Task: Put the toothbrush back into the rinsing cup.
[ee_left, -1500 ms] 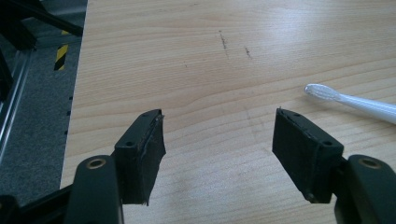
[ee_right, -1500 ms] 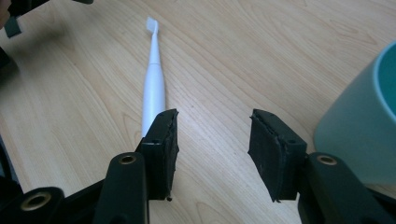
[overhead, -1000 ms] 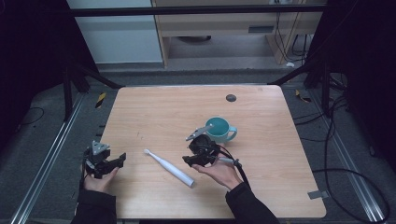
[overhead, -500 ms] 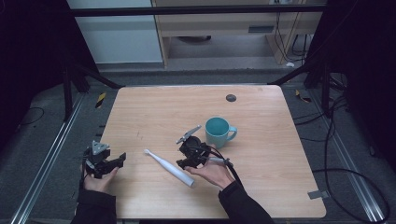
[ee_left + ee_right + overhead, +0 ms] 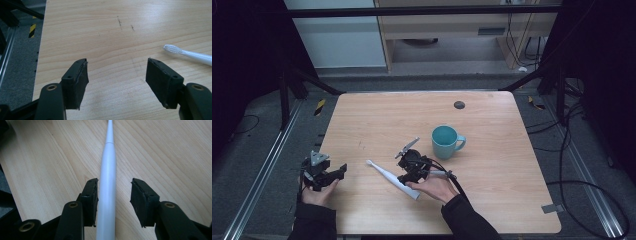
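Now that the right gripper (image 5: 113, 202) has slid from the mug (image 5: 445, 141) down over the toothbrush (image 5: 107, 182), jaws open around its handle, I'd guess a pickup's coming, while the left gripper (image 5: 116, 82) sits wide at 8 o'clock.

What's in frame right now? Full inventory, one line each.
table: 1, light wood, centre of the high view.
toothbrush: 1, white, lying flat on the table's near half, bristle end toward the left.
mug: 1, teal, upright, right of centre, handle to the right.
round disc: 1, dark, near the table's far edge.
left hand-held gripper: 1, black, jaws open over bare wood at the table's near left.
right hand-held gripper: 1, black, jaws open astride the toothbrush handle.
hands: 2, dark sleeves, at the near edge.
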Demonstrator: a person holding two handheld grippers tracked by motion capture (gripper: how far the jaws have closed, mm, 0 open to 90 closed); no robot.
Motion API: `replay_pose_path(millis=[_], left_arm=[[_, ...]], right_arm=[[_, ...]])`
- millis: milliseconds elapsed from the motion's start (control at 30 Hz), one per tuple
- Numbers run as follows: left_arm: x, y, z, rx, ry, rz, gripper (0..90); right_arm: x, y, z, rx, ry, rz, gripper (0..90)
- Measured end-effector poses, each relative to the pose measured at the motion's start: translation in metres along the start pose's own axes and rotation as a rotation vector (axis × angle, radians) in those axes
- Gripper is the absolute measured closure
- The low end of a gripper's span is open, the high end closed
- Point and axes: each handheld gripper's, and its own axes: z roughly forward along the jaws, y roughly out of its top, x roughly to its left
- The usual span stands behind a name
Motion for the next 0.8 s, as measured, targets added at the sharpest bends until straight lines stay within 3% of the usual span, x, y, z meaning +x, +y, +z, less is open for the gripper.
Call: replay_pose_path(millis=[800], left_arm=[[0.000,0.000,0.001,0.009,-0.002,-0.001,33.6]], right_arm=[[0.005,-0.010,0.033,0.110,0.005,-0.010,58.3]])
